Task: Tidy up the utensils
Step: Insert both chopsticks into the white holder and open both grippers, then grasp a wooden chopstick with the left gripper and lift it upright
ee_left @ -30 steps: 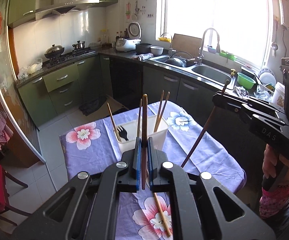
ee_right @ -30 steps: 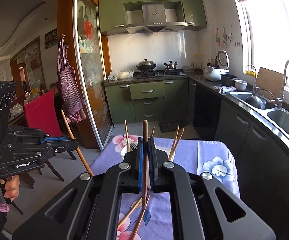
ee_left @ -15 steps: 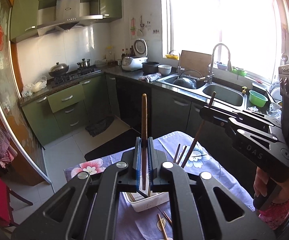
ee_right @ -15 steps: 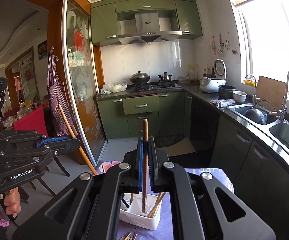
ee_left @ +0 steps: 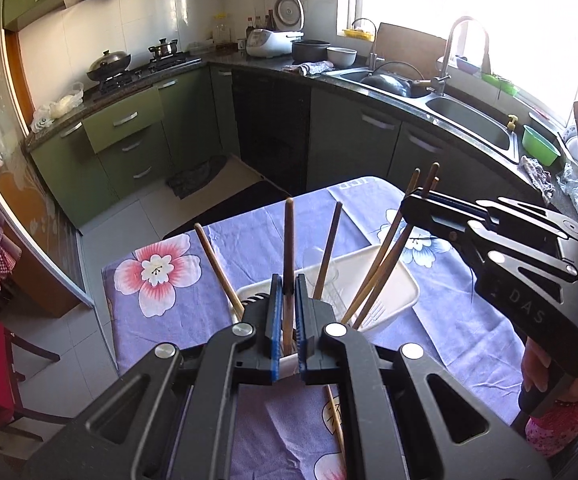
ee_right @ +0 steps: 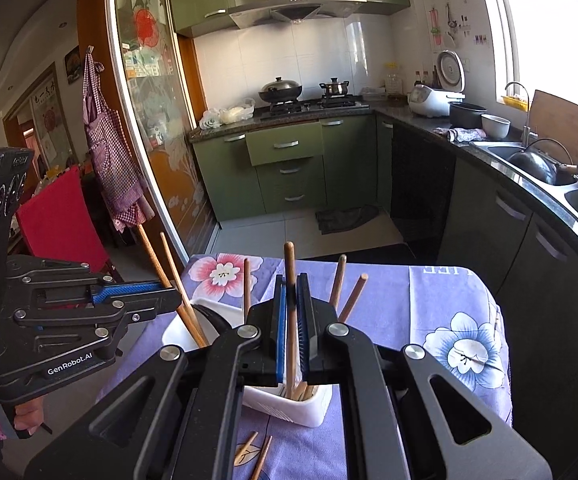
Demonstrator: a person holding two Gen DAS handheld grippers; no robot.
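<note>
Wooden chopsticks are thin, light and stiff, but smooth, so they can slip or swing if pinched at one end. The left gripper (ee_left: 288, 322) is closed on one chopstick (ee_left: 288, 240), low on the stick, over the white holder (ee_left: 403, 288). The right gripper (ee_right: 291, 334) pinches another stick (ee_right: 289, 268) over the holder too. More lie on the near cloth (ee_right: 429, 300).

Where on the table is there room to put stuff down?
Free: the cloth between the pink flower and the white bin, and the far right corner by the blue flower. Crowded: inside the bin, full of chopsticks, and the near edge, where loose sticks lie.
</note>
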